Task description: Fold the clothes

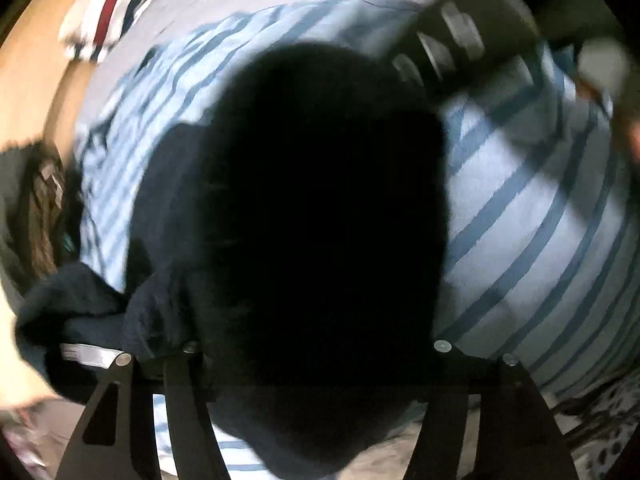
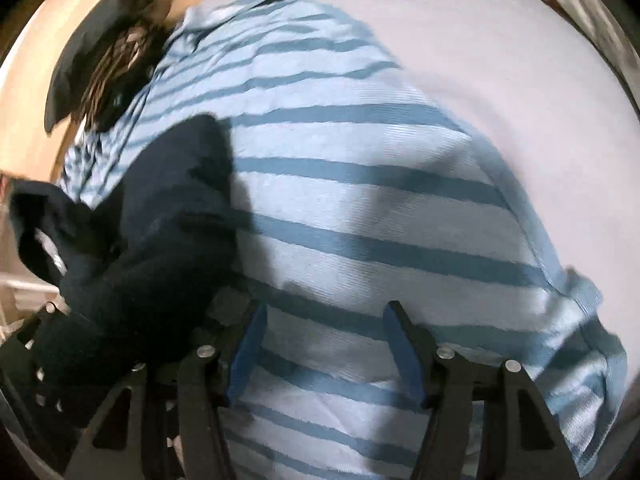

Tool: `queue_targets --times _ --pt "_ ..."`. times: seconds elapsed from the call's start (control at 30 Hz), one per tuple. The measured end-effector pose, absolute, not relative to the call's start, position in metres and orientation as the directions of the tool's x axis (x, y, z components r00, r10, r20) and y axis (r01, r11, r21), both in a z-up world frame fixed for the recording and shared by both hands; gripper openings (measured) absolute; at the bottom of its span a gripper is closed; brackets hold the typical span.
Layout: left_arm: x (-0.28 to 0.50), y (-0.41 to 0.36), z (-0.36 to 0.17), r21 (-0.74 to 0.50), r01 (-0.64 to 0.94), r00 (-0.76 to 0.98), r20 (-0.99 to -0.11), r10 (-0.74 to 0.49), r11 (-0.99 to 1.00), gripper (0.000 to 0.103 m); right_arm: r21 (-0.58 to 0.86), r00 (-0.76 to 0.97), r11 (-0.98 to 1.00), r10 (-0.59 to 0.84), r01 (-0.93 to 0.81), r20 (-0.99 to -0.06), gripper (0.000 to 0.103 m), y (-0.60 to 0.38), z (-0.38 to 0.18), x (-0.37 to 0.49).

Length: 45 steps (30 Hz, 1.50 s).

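A dark navy garment (image 1: pixel 312 220) fills the middle of the left wrist view and hides my left gripper's fingers; only the black linkage (image 1: pixel 180 400) shows below it. A light blue shirt with darker blue stripes (image 2: pixel 360 208) lies spread under it on the pale sheet (image 2: pixel 500 80). In the right wrist view my right gripper (image 2: pixel 326 307) hovers open over the striped shirt, its blue pads (image 2: pixel 248 352) apart with nothing between them. To its left the navy garment (image 2: pixel 160 232) drapes over the left gripper's body (image 2: pixel 28 364). The right gripper's body (image 1: pixel 440 48) crosses the left view's top right.
A white garment with red and navy stripes (image 1: pixel 104 12) lies at the sheet's far edge. A dark and brown patterned pile (image 2: pixel 108 60) sits beside the striped shirt's far end, near the tan floor (image 2: pixel 32 80). A spotted fabric (image 1: pixel 600 420) shows at bottom right.
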<state>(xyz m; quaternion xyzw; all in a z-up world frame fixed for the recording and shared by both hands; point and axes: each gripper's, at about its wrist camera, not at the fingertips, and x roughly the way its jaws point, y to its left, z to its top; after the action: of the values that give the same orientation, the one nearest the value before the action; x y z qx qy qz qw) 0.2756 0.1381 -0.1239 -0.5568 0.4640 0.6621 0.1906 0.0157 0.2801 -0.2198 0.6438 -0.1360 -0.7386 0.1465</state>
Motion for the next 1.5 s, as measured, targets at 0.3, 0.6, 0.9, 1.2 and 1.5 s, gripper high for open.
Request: queue_targets --times 0.3,0.6,0.9,1.2,1.5 --pt "0.293 0.138 -0.060 0.297 -0.731 -0.351 -0.936 -0.036 -0.614 0.065 0.469 -0.243 -0.883 -0.452 -0.014 -0.859 0.068 0.313 -0.180 0.013" --pt "0.309 0.092 0.052 0.000 -0.678 -0.512 -0.718 0.472 -0.735 0.072 0.516 -0.268 -0.856 -0.490 -0.033 -0.829 0.069 0.303 -0.173 0.008" --pt "0.282 -0.115 -0.026 -0.608 0.104 -0.572 -0.684 0.453 -0.787 0.072 0.696 -0.225 -0.714 -0.692 0.075 -0.686 0.083 0.279 -0.157 0.018" --pt "0.297 -0.117 -0.084 -0.621 0.240 -0.437 -0.755 0.488 -0.746 0.072 0.710 0.002 -0.650 -0.738 0.270 -0.675 0.086 0.179 -0.174 0.026" --pt "0.290 -0.048 -0.091 -0.613 -0.028 -0.258 -0.758 0.599 -0.789 0.072 0.808 0.059 -0.528 -0.827 0.263 -0.559 0.016 0.169 -0.155 0.030"
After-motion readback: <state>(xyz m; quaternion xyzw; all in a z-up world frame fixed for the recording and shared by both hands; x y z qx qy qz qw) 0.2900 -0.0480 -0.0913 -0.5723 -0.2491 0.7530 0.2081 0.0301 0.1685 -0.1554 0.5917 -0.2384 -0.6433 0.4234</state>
